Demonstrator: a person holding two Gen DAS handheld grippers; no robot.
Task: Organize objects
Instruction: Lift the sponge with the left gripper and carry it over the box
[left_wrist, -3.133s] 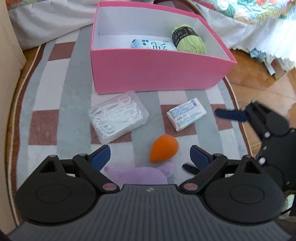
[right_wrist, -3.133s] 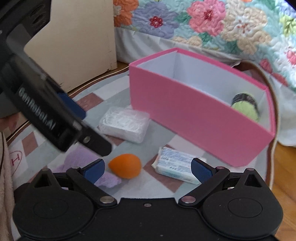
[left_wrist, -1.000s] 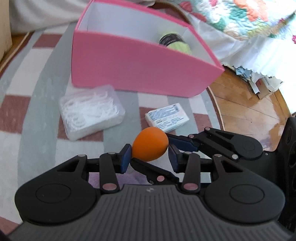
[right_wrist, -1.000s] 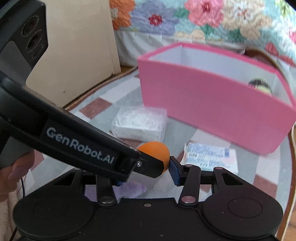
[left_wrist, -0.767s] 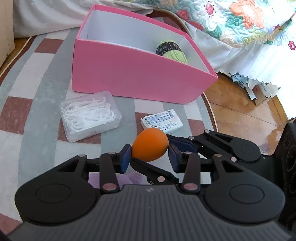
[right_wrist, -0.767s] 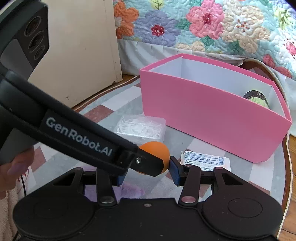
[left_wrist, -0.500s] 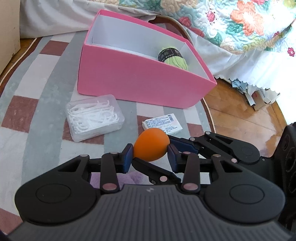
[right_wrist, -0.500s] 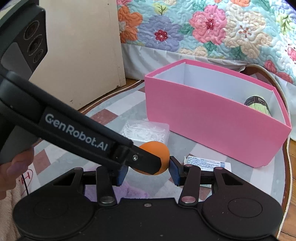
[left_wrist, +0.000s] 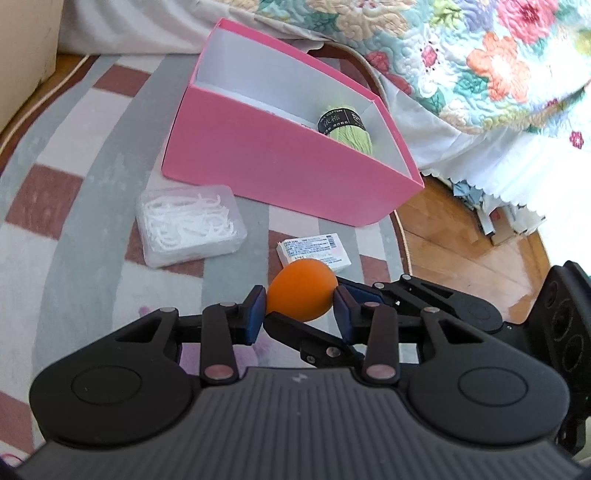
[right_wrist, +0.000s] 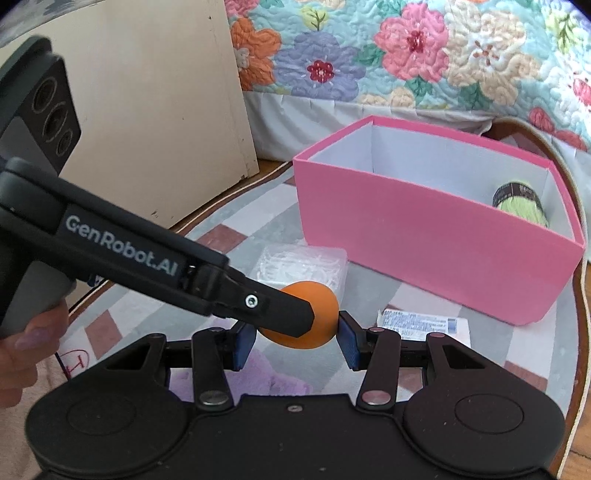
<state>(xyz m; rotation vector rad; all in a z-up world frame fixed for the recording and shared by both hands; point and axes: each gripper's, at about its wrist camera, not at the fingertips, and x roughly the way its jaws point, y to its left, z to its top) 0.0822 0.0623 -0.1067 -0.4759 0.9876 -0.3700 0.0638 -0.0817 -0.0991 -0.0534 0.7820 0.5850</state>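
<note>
- Both claws meet on one orange egg-shaped sponge (left_wrist: 301, 289), held off the rug at lower centre of each wrist view.
- The left gripper (left_wrist: 300, 308) is clamped on the sponge, its blue pads (left_wrist: 255, 314) pressing the sponge's two sides.
- The right gripper (right_wrist: 295, 338) is likewise closed on the same sponge (its fingers enter the left view from the lower right, crossing beneath the left claw's).
- In the right wrist view the left gripper's arm slants in from the left edge, partly covering the sponge.
- A pink box (left_wrist: 280, 162) stands open on the checked rug (left_wrist: 74, 206) at upper centre, a green yarn ball (left_wrist: 347, 127) inside at its right end.
- A clear case of floss picks (left_wrist: 188, 225) lies on the rug just before the box; a small white packet (left_wrist: 314, 253) lies to its right, just beyond the sponge.
- A floral quilt (right_wrist: 424, 55) fills the top of the right view.
</note>
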